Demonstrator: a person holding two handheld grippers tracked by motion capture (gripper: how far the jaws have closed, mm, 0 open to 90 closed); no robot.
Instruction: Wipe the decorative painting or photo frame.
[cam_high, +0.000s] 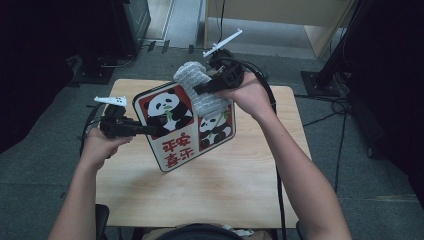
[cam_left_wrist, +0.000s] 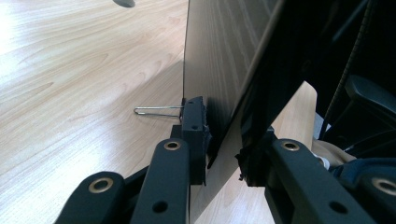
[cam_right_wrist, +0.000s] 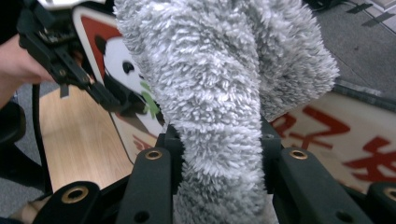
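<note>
Now my left gripper (cam_high: 150, 131) pinches the panda board (cam_high: 185, 125) by its left edge, tilted above the table (cam_high: 210, 190); my right gripper (cam_high: 199, 90) clamps the grey cloth (cam_high: 200, 85) against its upper face.

Left gripper (cam_high: 150, 130) held low, jaws clamped, forearm extended forward. Right gripper (cam_high: 200, 90) raised ahead of it, jaws pinched, wrist bent inward.

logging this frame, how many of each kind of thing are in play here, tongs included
tongs: 2, left tongs and right tongs
panda board: 1, clamped at its edge by the left tongs
grey fluffy cloth: 1, gripped in the right tongs
wooden table: 1
total: 5
</note>
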